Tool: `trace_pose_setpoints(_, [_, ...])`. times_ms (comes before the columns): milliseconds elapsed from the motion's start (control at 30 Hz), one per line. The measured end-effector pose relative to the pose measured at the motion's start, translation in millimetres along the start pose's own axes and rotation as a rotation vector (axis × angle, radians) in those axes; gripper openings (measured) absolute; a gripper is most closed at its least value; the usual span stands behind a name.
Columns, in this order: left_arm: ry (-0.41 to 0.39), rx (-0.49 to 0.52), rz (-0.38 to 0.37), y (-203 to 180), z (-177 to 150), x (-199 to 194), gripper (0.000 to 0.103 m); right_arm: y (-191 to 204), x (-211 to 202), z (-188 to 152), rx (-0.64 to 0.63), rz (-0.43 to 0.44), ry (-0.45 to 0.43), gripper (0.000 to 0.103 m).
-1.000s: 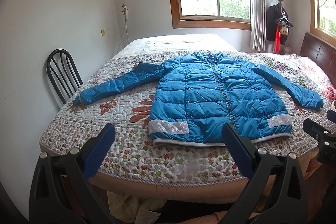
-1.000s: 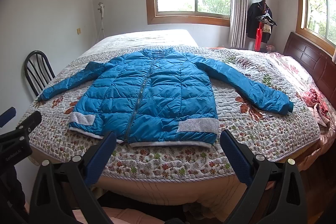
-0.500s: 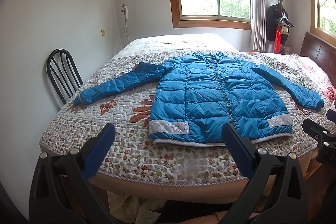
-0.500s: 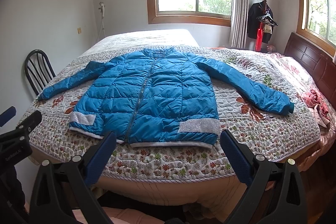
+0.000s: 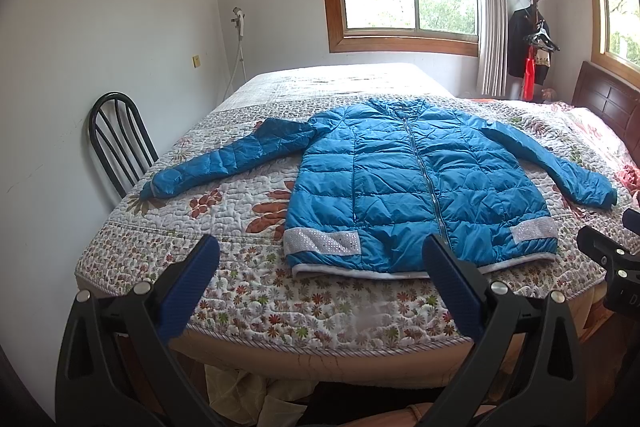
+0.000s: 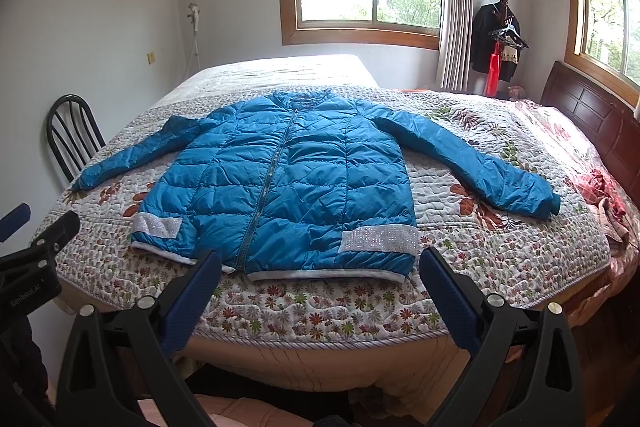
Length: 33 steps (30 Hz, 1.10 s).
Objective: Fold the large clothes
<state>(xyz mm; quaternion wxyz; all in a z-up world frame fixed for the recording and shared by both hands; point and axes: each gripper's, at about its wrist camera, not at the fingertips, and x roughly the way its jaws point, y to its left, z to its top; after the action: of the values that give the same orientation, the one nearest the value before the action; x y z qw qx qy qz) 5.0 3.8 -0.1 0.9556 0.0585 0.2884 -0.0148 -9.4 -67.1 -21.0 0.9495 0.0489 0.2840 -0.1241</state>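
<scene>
A blue quilted puffer jacket [image 5: 408, 187] lies flat and zipped on the bed, front up, both sleeves spread out, hem toward me; it also shows in the right wrist view [image 6: 288, 183]. My left gripper [image 5: 320, 255] is open and empty, held off the bed's near edge in front of the hem's left part. My right gripper [image 6: 320, 265] is open and empty, in front of the hem's right part. Neither touches the jacket. Each gripper shows at the edge of the other's view, the right one [image 5: 612, 263] and the left one [image 6: 36, 247].
The bed has a floral quilt [image 5: 256, 291]. A black metal chair [image 5: 120, 143] stands at the bed's left side by the wall. A dark wooden headboard [image 6: 592, 119] is at the right. Crumpled red cloth [image 6: 604, 187] lies near it. A coat stand [image 6: 500, 27] is by the window.
</scene>
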Motion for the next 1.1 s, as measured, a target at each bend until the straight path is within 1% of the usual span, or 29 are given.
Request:
trace_pose_setpoints(900, [0.006, 0.001, 0.000, 1.0, 0.5, 1.0, 0.100, -1.2, 1.9, 0.1, 0.002, 0.004, 0.005, 0.099])
trace_pose_setpoints(1100, [0.032, 0.000, -0.006, 3.2, -0.7, 12.3, 0.100, 0.5, 13.8, -0.7, 0.004, 0.022, 0.021, 0.099])
